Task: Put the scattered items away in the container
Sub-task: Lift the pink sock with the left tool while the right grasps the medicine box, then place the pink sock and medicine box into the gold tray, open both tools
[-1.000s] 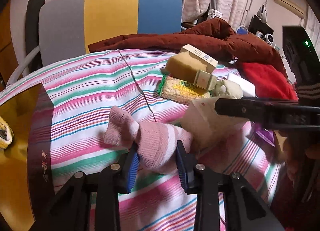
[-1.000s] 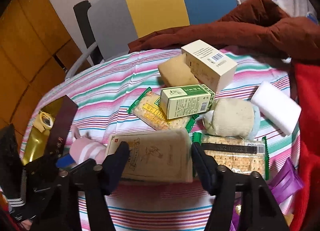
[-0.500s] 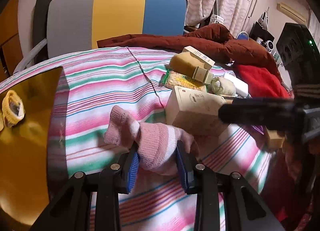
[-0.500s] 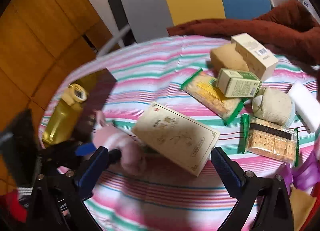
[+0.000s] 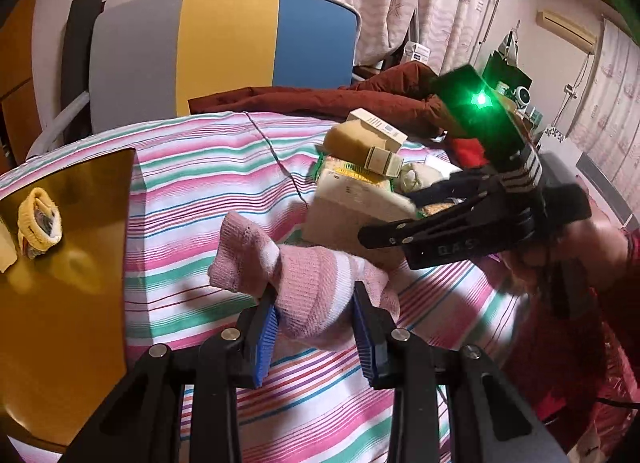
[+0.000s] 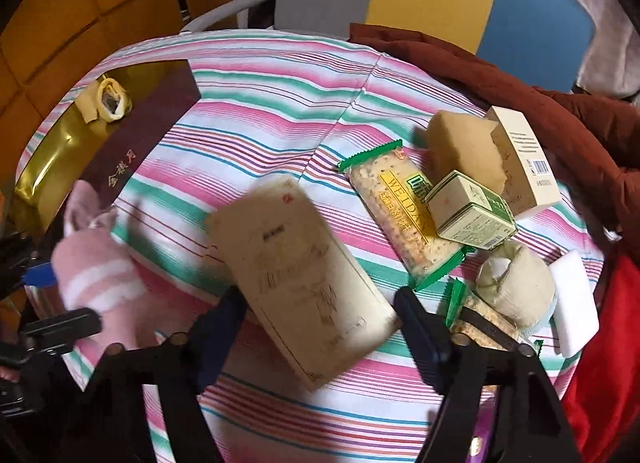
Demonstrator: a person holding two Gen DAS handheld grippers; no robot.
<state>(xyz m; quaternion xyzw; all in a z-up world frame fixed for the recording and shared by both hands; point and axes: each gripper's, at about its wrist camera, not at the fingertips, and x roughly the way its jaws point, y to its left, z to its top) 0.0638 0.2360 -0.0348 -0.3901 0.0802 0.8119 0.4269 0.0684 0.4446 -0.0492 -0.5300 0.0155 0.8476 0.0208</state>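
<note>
My left gripper [image 5: 314, 329] is shut on a rolled pink striped sock [image 5: 308, 283] and holds it above the striped tablecloth; the sock also shows in the right wrist view [image 6: 98, 267]. The gold-lined box [image 5: 60, 283] with a dark red wall [image 6: 140, 143] lies to the left and holds a yellow sock roll [image 5: 38, 219]. My right gripper [image 6: 320, 323] is open, its jaws on either side of a flat beige box [image 6: 304, 283], which is blurred. In the left wrist view the right gripper [image 5: 404, 215] hangs over the beige box [image 5: 352, 215].
Cracker packets [image 6: 404, 215], a small green carton [image 6: 472, 211], a tan sponge [image 6: 464, 143], a tall cream carton [image 6: 524, 163], a beige sock ball [image 6: 516, 287] and a white block [image 6: 576, 303] lie at the right. A dark red jacket [image 5: 340, 99] and a chair [image 5: 224, 47] stand behind.
My left gripper has carried the pink sock up and toward the gold box. My right gripper opened wide off the beige box, then came back round it, still open.
</note>
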